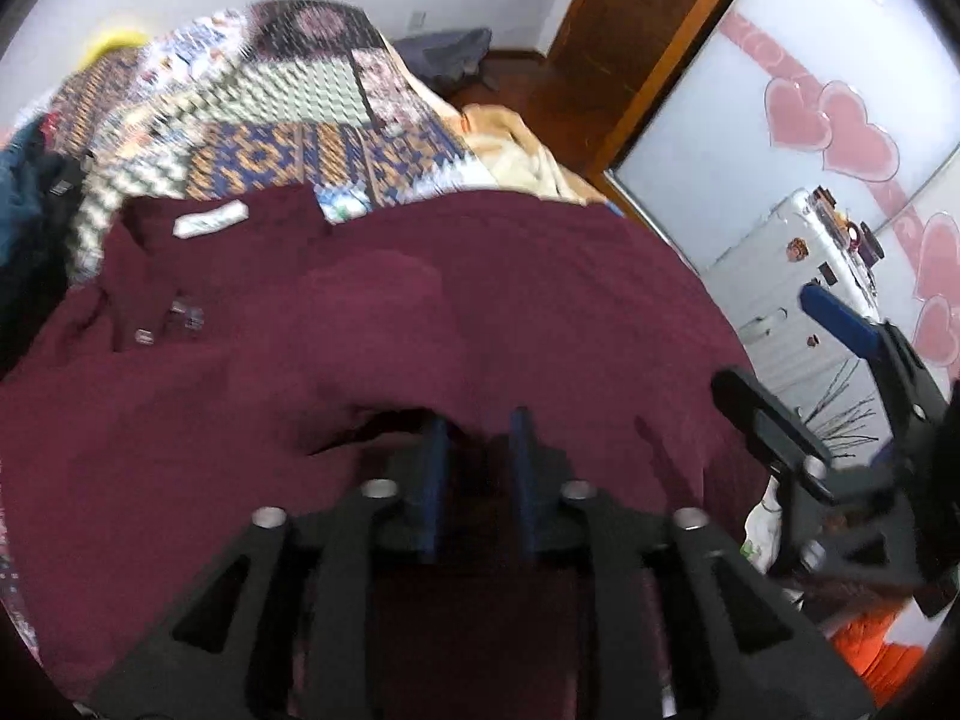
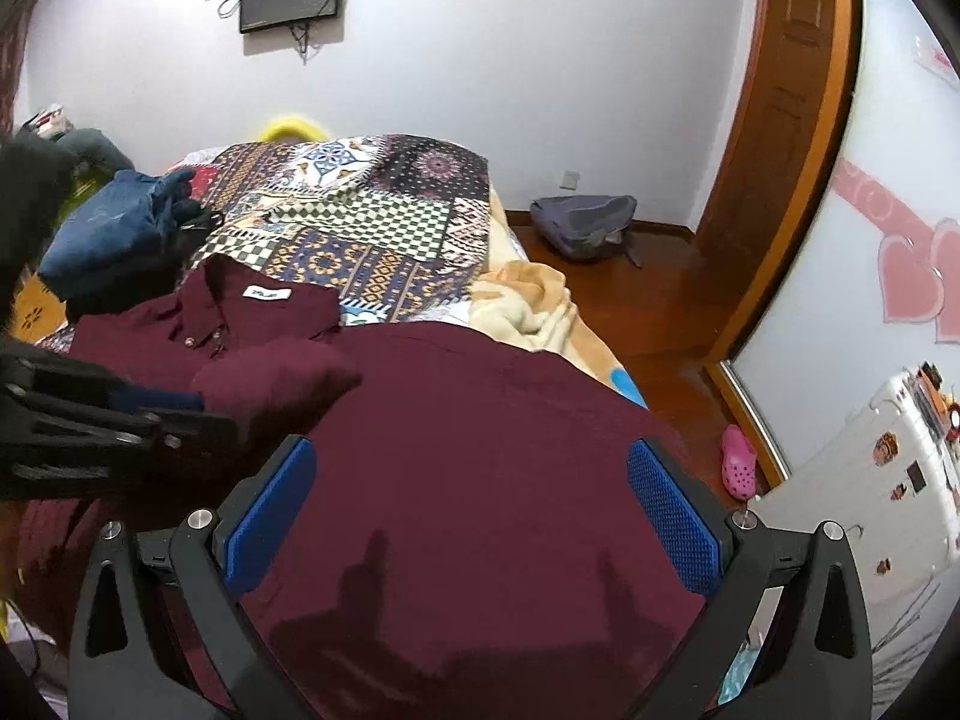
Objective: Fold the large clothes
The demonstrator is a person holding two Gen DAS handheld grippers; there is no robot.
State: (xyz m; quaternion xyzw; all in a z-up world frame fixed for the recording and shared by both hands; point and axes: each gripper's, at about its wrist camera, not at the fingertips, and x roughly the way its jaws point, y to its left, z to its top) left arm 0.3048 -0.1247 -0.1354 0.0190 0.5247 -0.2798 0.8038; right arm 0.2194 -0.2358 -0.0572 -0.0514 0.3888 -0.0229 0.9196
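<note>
Two tongs work one maroon shirt [image 2: 480, 420] spread on the bed [image 2: 372, 222], collar at the far end. Left tongs [image 1: 477, 426], narrowly parted, sit at a folded-over sleeve [image 2: 282, 378]; whether they pinch it cannot be told. Right tongs [image 2: 471, 516] stand wide apart over the near hem, gripping nothing, likely nearer the next fold.

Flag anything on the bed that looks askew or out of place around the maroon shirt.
The maroon shirt lies skewed: its collar is rumpled and one sleeve is bunched across the chest by the left gripper. A beige blanket is crumpled at the bed's edge, and a pink clog lies alone on the floor.
</note>
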